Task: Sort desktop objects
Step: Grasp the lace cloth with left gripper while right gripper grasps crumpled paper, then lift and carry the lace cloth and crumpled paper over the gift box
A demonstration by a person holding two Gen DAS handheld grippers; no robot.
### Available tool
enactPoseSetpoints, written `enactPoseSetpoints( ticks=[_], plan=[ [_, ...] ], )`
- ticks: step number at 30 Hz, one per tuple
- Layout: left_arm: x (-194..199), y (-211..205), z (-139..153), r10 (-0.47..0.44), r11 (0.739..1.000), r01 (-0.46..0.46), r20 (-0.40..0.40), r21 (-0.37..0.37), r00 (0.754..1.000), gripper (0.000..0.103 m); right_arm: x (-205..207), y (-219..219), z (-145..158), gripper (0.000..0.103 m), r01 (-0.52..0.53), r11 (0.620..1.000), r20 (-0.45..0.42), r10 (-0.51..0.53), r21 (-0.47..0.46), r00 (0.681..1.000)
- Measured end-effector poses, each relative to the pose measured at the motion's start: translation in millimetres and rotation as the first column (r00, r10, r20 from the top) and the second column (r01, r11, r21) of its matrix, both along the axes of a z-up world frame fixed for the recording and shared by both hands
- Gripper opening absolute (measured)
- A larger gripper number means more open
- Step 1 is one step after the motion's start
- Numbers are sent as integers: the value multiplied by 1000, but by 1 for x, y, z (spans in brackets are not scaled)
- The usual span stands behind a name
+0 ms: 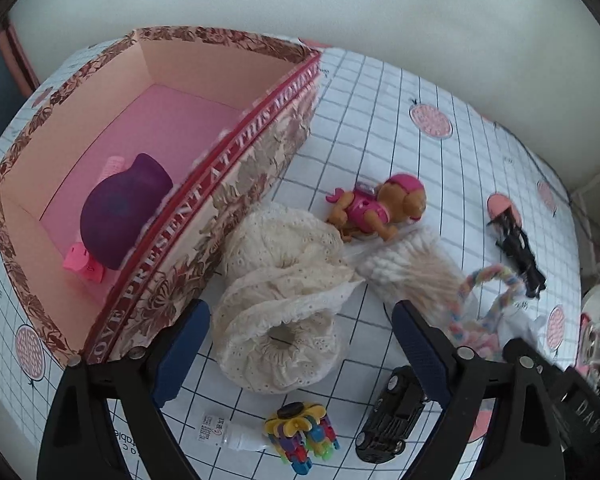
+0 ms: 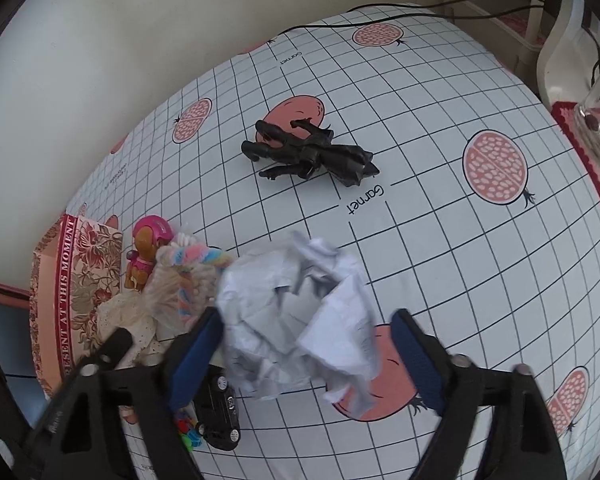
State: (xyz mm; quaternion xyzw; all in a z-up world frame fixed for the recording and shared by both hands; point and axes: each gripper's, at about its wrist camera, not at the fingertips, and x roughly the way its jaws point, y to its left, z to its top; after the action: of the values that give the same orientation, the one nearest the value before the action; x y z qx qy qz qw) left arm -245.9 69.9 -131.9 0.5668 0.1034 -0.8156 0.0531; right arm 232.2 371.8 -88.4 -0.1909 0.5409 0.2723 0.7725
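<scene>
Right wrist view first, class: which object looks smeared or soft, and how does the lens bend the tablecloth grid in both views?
Right wrist view: the crumpled paper between the open right gripper fingers looks smeared, while the black figure is sharp; grid lines bulge outward. Left wrist view: grid lines on the tablecloth curve too, the box edges bow, and dark corners frame the picture.

I see open tablecloth [image 2: 440, 260] right of frame; the black figure [image 2: 308, 152] blocks upper centre, clutter crowds lower left.
</scene>
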Motion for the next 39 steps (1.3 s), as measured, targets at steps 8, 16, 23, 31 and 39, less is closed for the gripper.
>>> enactPoseSetpoints(
  ticks=[8,16,23,31,39],
  plan=[
    [-3,-6,-19,10,1000,-11,58,20,998,77,-1,-3,3,71,-1,1000,-12,1,16,1000],
    [-5,-5,-29,-5,1000,4,77,11,997,54,-3,-1,10,66,-12,999,-2,12,42,1000],
    [-6,-8,-31,-23,1000,21,71,18,997,39,-5,-2,23,66,-24,996,33,22,83,999],
    [-2,-20,-24,-31,997,28,43,69,999,21,-12,-2,45,66,-60,984,88,45,170,995],
    [2,-26,-8,-40,993,42,-22,112,999,16,-24,2,68,66,-134,953,152,95,270,984]
  ],
)
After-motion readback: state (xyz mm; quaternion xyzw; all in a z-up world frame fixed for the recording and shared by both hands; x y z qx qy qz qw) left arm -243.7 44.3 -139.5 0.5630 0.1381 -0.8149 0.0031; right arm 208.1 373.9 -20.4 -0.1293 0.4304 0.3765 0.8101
